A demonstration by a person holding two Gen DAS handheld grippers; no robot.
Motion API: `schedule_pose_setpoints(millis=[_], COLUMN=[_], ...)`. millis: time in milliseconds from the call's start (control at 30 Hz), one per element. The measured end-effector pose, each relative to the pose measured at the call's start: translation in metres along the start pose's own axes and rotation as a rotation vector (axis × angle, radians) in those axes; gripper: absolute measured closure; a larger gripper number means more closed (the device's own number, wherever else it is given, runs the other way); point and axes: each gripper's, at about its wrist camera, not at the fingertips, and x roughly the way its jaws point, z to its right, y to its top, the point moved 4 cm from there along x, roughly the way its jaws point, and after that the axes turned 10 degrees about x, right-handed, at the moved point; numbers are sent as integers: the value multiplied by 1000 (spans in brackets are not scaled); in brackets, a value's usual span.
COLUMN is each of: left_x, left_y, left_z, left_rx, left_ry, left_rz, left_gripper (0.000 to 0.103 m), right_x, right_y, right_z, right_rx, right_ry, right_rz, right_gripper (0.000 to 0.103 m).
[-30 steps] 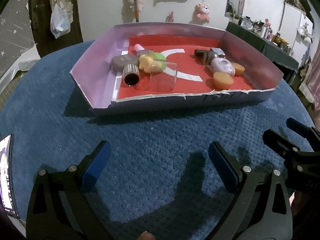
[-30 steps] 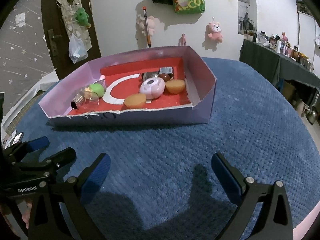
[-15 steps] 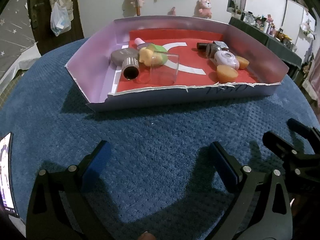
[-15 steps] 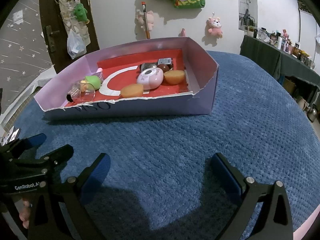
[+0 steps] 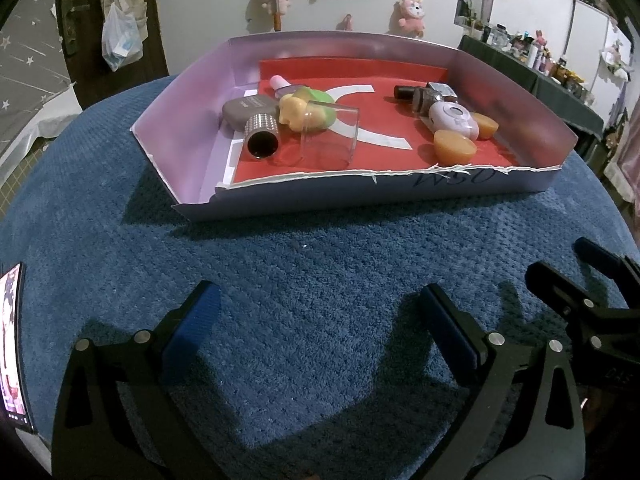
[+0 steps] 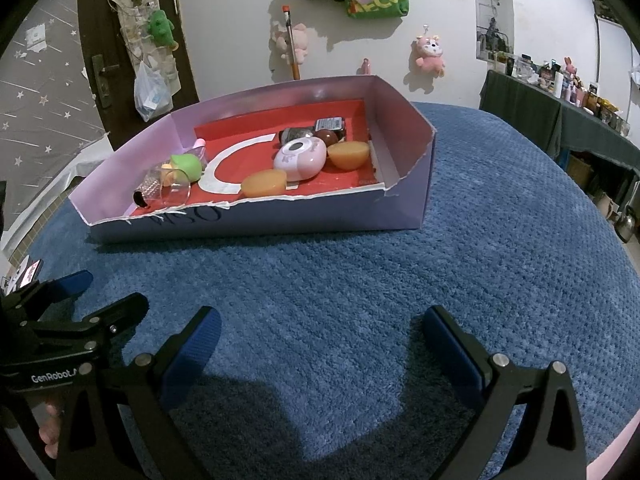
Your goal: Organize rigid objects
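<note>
A shallow lilac cardboard box [image 5: 188, 128] [image 6: 404, 120] with a red floor stands on the blue carpet. It holds a clear cup on its side [image 5: 330, 136], a yellow-green toy [image 5: 304, 110], a silver tube [image 5: 262, 134], a grey case [image 5: 246, 108], a pink-lilac round device [image 5: 452, 118] [image 6: 300, 156], two orange half-domes [image 5: 454, 146] [image 6: 264, 183] and dark bottles [image 5: 416, 96]. My left gripper [image 5: 320, 312] is open and empty over the carpet in front of the box. My right gripper [image 6: 320, 336] is open and empty, also short of the box.
Blue textured carpet [image 5: 320, 264] covers the round table. A phone [image 5: 12, 356] lies at the left edge. The other gripper shows at the right of the left wrist view [image 5: 580, 300] and the left of the right wrist view [image 6: 72, 320]. Plush toys hang on the wall.
Both views shifted slightly relative to the box, which now sits a little lower and closer than half a second ago. Both grippers stayed open and empty.
</note>
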Motion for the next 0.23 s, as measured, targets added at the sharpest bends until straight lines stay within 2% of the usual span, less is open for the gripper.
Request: schedule_pose_setpoints(millis=[233], left_x=[0], left_y=[0], left_z=[0], left_rx=[3], left_ry=[1], left_rz=[1], left_gripper=[1], right_x=[0], right_y=[0], right_z=[0], right_rx=[0], right_ry=[-1], right_rz=[0], right_gripper=[0])
